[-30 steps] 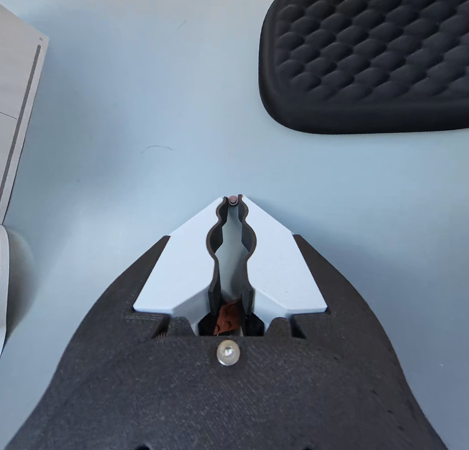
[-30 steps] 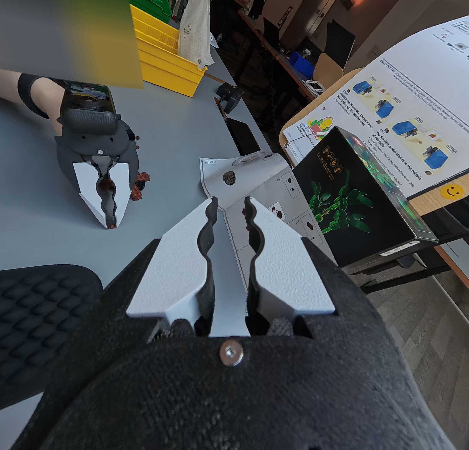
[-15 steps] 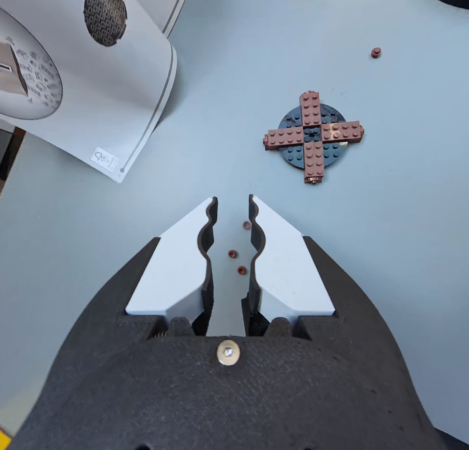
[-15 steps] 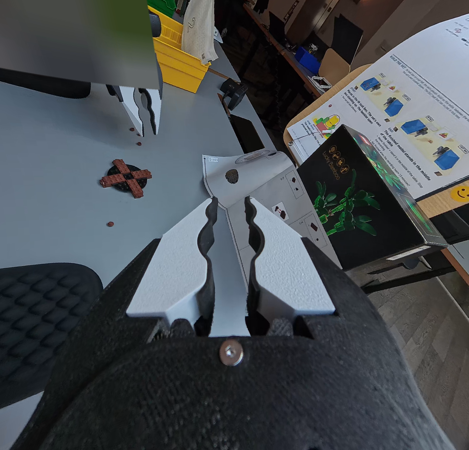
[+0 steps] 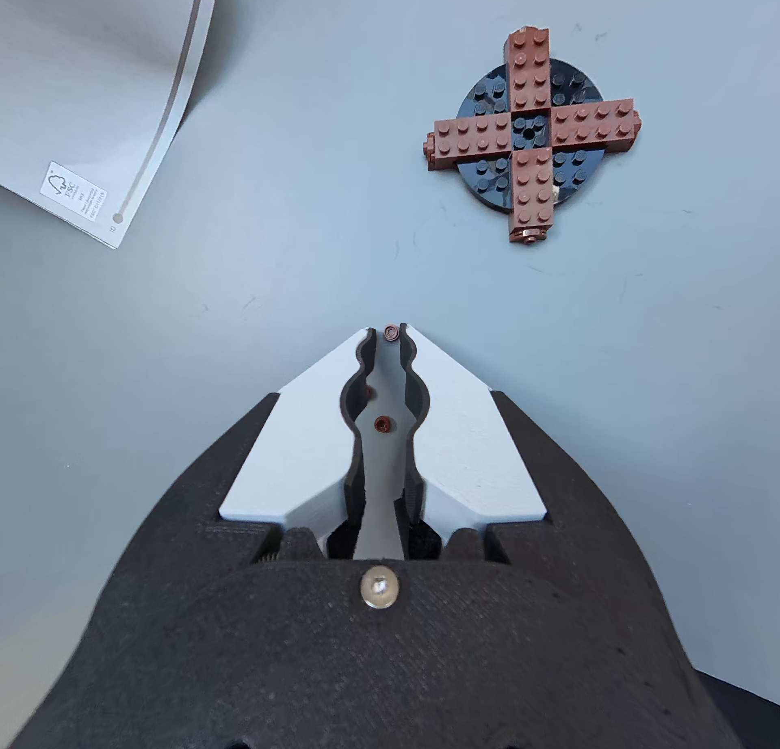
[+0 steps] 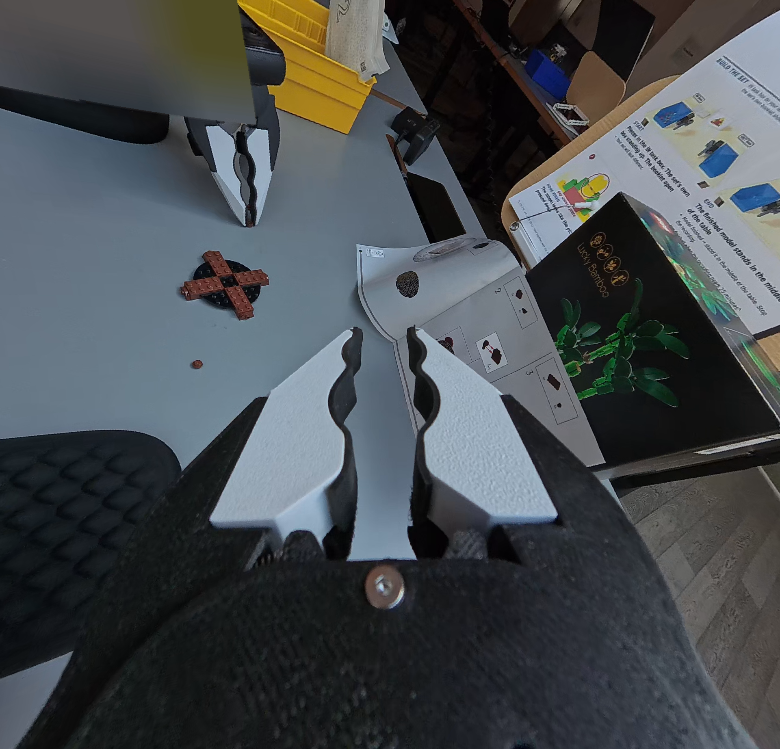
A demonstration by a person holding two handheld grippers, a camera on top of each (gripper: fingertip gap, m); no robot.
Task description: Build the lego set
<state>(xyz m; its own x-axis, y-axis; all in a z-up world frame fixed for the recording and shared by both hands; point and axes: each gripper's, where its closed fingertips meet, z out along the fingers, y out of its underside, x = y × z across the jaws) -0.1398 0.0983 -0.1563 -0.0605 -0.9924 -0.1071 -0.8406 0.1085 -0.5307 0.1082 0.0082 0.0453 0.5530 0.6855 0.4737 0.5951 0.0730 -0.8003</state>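
Note:
A black round plate with a brown cross of bricks [image 5: 529, 136] lies on the grey table; it also shows in the right wrist view [image 6: 226, 283]. My left gripper [image 5: 391, 333] is shut on a small brown round stud [image 5: 391, 332] at its fingertips, down at the table, near and left of the cross. Two more brown studs [image 5: 382, 424] lie on the table under its fingers. The left gripper also shows in the right wrist view [image 6: 250, 221]. My right gripper [image 6: 384, 332] is open and empty, hovering over the table edge. One loose stud [image 6: 196, 364] lies in front of the cross.
The open instruction booklet [image 6: 456, 319] lies right of the cross, its corner in the left wrist view [image 5: 93, 95]. A black set box [image 6: 641, 340] stands right of it. A black textured pad [image 6: 71, 496] lies at the near left. Yellow bins [image 6: 312, 66] stand at the back. The grippers' ends are close to 35 centimeters from one another.
My left gripper dropped one stud near the pad, moved over to the studs by the cross, came down and shut on one of them. My right gripper has stayed open and still.

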